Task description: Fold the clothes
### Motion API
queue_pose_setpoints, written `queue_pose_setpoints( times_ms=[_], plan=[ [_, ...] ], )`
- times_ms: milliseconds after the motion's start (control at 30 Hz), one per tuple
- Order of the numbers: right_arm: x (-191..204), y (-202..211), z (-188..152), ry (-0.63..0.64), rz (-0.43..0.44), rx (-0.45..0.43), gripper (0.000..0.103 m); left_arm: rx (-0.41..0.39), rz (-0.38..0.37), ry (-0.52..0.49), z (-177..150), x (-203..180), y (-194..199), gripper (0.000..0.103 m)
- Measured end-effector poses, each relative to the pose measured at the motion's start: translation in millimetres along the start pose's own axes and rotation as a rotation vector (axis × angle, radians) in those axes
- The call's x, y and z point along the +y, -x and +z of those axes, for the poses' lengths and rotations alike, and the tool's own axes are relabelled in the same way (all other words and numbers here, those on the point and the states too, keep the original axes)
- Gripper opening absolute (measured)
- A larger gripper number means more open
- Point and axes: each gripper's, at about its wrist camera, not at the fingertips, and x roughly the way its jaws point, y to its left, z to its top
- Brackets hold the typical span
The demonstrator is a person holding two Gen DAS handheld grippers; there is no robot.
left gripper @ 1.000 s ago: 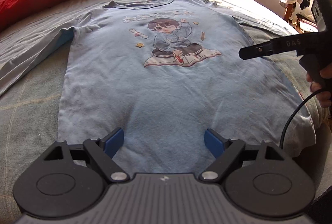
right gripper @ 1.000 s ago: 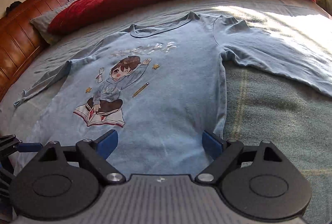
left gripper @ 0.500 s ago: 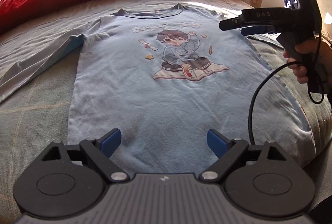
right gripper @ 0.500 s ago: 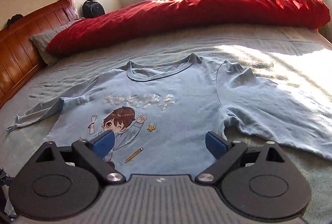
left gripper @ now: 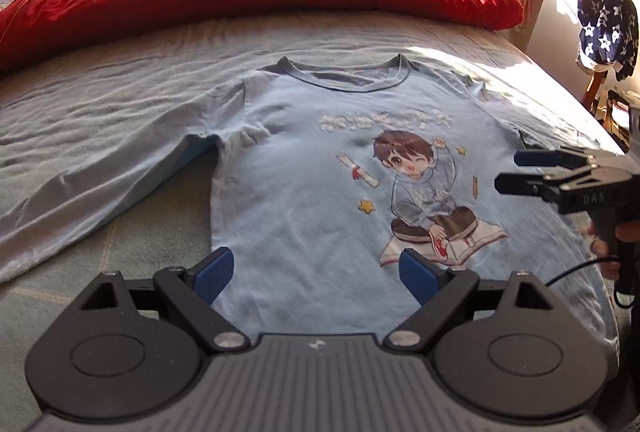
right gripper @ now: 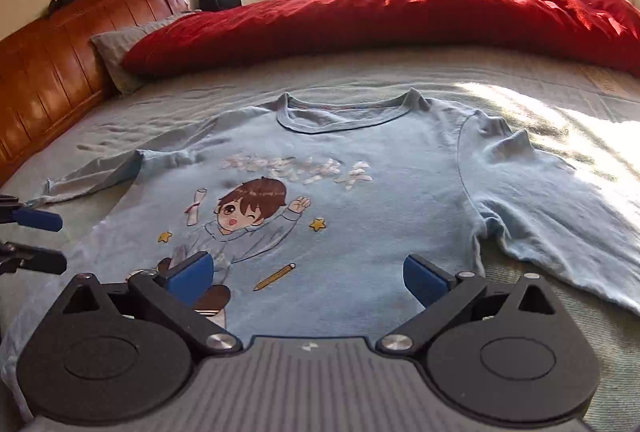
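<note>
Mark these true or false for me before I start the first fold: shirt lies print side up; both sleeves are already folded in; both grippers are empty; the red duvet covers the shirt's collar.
1. The light blue shirt lies print side up on the bed. True.
2. Both sleeves are folded in. False: the left sleeve and right sleeve are each spread out to the side.
3. Both grippers are empty. True: the left gripper and right gripper stand open over the shirt, nothing between the pads.
4. The red duvet covers the collar. False: it lies beyond the collar, with bare sheet between.
</note>
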Motion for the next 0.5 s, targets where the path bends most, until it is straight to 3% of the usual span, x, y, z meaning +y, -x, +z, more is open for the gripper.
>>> queue_pose_setpoints(
  times_ms=[67, 133, 200, 300, 367, 500],
  plan=[
    [1, 1, -6, -0.026, 0.064, -0.002, 0.102, -0.029, 0.063, -0.023, 33, 19, -1, 0.088],
    [5, 2, -8, -0.027, 0.102, 0.004, 0.102, -0.052, 0.127, -0.045, 59, 37, -7, 0.08],
    [6, 9, -8, -0.015, 0.131, -0.016, 0.103, -0.049, 0.182, -0.038, 89, 61, -23, 0.045],
    [3, 12, -8, -0.032, 0.155, -0.026, 0.102, -0.016, 0.233, 0.008, 116, 91, -60, 0.026],
    [1, 10, -9, -0.037, 0.152, -0.018, 0.103, 0.011, 0.256, 0.027, 126, 109, -88, 0.019],
    [1, 3, -12, -0.029, 0.139, 0.007, 0.103, 0.069, 0.284, 0.066, 135, 140, -135, 0.018]
  ],
)
